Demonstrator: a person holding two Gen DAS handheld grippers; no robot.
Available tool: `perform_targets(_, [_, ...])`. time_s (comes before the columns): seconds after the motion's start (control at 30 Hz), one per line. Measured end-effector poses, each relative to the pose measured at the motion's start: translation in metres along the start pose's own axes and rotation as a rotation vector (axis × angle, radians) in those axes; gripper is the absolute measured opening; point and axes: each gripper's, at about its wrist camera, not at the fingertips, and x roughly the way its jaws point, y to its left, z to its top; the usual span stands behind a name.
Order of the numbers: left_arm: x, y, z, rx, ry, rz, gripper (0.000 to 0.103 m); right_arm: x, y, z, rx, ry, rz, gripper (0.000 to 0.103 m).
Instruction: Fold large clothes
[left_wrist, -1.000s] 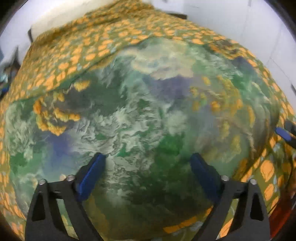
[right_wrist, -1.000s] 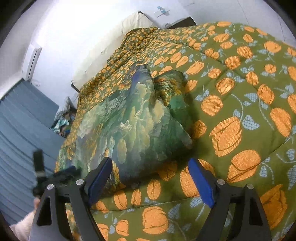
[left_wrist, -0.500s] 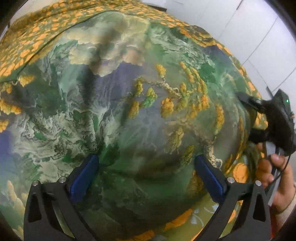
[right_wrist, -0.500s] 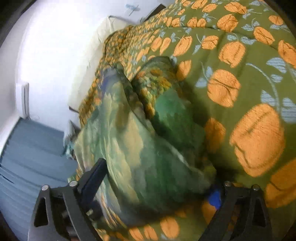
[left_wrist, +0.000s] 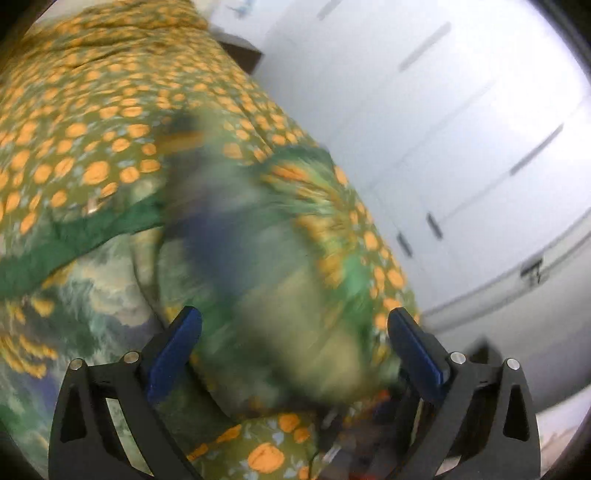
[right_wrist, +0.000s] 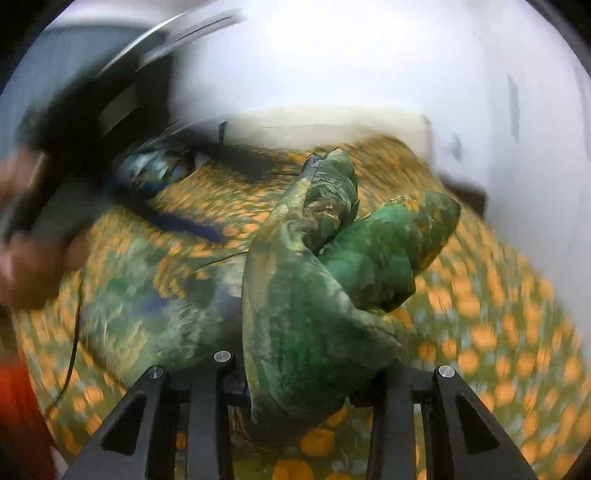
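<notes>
A large green garment with a painted landscape print (left_wrist: 92, 306) lies on the bed. In the left wrist view its right part (left_wrist: 280, 280) is blurred by motion. My left gripper (left_wrist: 293, 347) is open just above the cloth with nothing between its blue pads (left_wrist: 173, 350). In the right wrist view my right gripper (right_wrist: 299, 380) is shut on a bunched fold of the garment (right_wrist: 314, 314) and holds it lifted above the bed. The pads are hidden under the cloth. The left gripper and the hand holding it show blurred at the left (right_wrist: 55, 192).
The bed is covered by an olive quilt with orange flowers (left_wrist: 81, 122), which also shows in the right wrist view (right_wrist: 498, 332). White wardrobe doors (left_wrist: 461, 147) stand to the right of the bed. A pale headboard (right_wrist: 332, 125) is at the far end.
My right gripper closed on the garment's edge and lifted it up and over, bunching the cloth. My left gripper swung to the right across the garment and stayed open.
</notes>
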Motion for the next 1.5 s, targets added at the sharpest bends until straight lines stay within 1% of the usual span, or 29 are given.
perform_targets(0.03, [0.003,-0.004,0.003,0.018,0.026,0.036,0.101,-0.001,0.016,0.002,-0.064,-0.007,-0.006,0.035])
perform_targets(0.07, [0.007,-0.008,0.005,0.037,0.056,0.104,0.101,-0.003,0.034,0.003,-0.134,-0.015,-0.013,0.035])
perform_targets(0.17, [0.015,-0.011,0.002,0.073,0.121,0.242,0.101,-0.004,0.077,-0.004,-0.330,-0.037,-0.047,0.034])
perform_targets(0.2, [0.018,-0.012,0.000,0.085,0.145,0.301,0.101,-0.003,0.088,-0.006,-0.387,-0.042,-0.057,0.034])
perform_targets(0.23, [0.021,-0.011,-0.003,0.094,0.162,0.338,0.101,-0.001,0.096,-0.008,-0.422,-0.045,-0.061,0.033])
perform_targets(0.27, [0.025,-0.012,-0.007,0.114,0.184,0.397,0.099,0.001,0.104,-0.009,-0.465,-0.049,-0.062,0.033])
perform_targets(0.33, [0.030,-0.004,-0.011,0.133,0.186,0.475,0.065,0.002,0.116,-0.014,-0.525,-0.058,-0.063,0.033])
perform_targets(0.37, [0.028,0.001,-0.012,0.120,0.180,0.492,0.047,0.003,0.119,-0.015,-0.535,-0.055,-0.056,0.033])
perform_targets(0.4, [0.024,0.007,-0.014,0.100,0.173,0.465,0.039,0.004,0.119,-0.015,-0.527,-0.049,-0.048,0.033])
perform_targets(0.43, [0.018,0.014,-0.014,0.074,0.156,0.435,0.037,0.006,0.115,-0.014,-0.504,-0.041,-0.029,0.033])
perform_targets(0.47, [0.008,0.022,-0.014,0.044,0.133,0.414,0.034,0.006,0.111,-0.013,-0.484,-0.044,-0.029,0.034])
perform_targets(0.5, [0.001,0.030,-0.014,0.029,0.112,0.404,0.032,0.004,0.107,-0.013,-0.469,-0.047,-0.023,0.044])
perform_targets(0.53, [-0.007,0.036,-0.015,0.018,0.092,0.406,0.032,0.000,0.106,-0.011,-0.452,-0.050,0.013,0.062])
perform_targets(0.57, [-0.018,0.046,-0.017,0.004,0.071,0.404,0.032,-0.006,0.106,-0.011,-0.433,-0.047,0.053,0.072])
perform_targets(0.6, [-0.030,0.059,-0.019,-0.024,0.047,0.386,0.032,-0.014,0.106,-0.011,-0.403,-0.044,0.093,0.082])
perform_targets(0.7, [-0.063,0.101,-0.030,-0.097,-0.012,0.377,0.032,-0.031,0.095,-0.011,-0.290,-0.043,0.173,0.085])
perform_targets(0.8, [-0.098,0.146,-0.055,-0.186,-0.070,0.384,0.032,-0.034,0.078,-0.016,-0.203,-0.017,0.192,0.088])
perform_targets(0.87, [-0.113,0.175,-0.075,-0.249,-0.098,0.383,0.033,-0.028,0.067,-0.019,-0.174,0.011,0.187,0.088])
perform_targets(0.9, [-0.122,0.196,-0.093,-0.295,-0.113,0.380,0.033,-0.024,0.065,-0.020,-0.166,0.026,0.182,0.088])
perform_targets(0.93, [-0.125,0.210,-0.104,-0.326,-0.120,0.379,0.033,-0.020,0.062,-0.019,-0.152,0.041,0.181,0.088])
perform_targets(0.97, [-0.129,0.227,-0.122,-0.365,-0.125,0.378,0.033,-0.014,0.060,-0.018,-0.131,0.056,0.188,0.088])
perform_targets(1.03, [-0.130,0.248,-0.145,-0.416,-0.134,0.368,0.033,-0.008,0.055,-0.011,-0.090,0.074,0.212,0.088])
perform_targets(1.07, [-0.130,0.260,-0.160,-0.444,-0.146,0.353,0.033,-0.001,0.057,-0.005,-0.077,0.078,0.223,0.088])
perform_targets(1.17, [-0.134,0.273,-0.180,-0.483,-0.185,0.310,0.035,0.021,0.066,0.019,-0.068,0.079,0.245,0.088])
perform_targets(1.27, [-0.132,0.275,-0.191,-0.496,-0.228,0.274,0.036,0.050,0.079,0.052,-0.043,0.075,0.276,0.088])
perform_targets(1.37, [-0.131,0.283,-0.199,-0.525,-0.256,0.230,0.038,0.091,0.100,0.074,-0.047,0.111,0.298,0.088])
perform_targets(1.43, [-0.131,0.298,-0.210,-0.571,-0.280,0.179,0.039,0.120,0.120,0.071,-0.077,0.150,0.321,0.088])
perform_targets(1.47, [-0.129,0.305,-0.213,-0.599,-0.292,0.155,0.041,0.137,0.131,0.063,-0.100,0.186,0.341,0.087])
perform_targets(1.5, [-0.131,0.312,-0.217,-0.614,-0.296,0.150,0.041,0.156,0.143,0.050,-0.121,0.247,0.362,0.088])
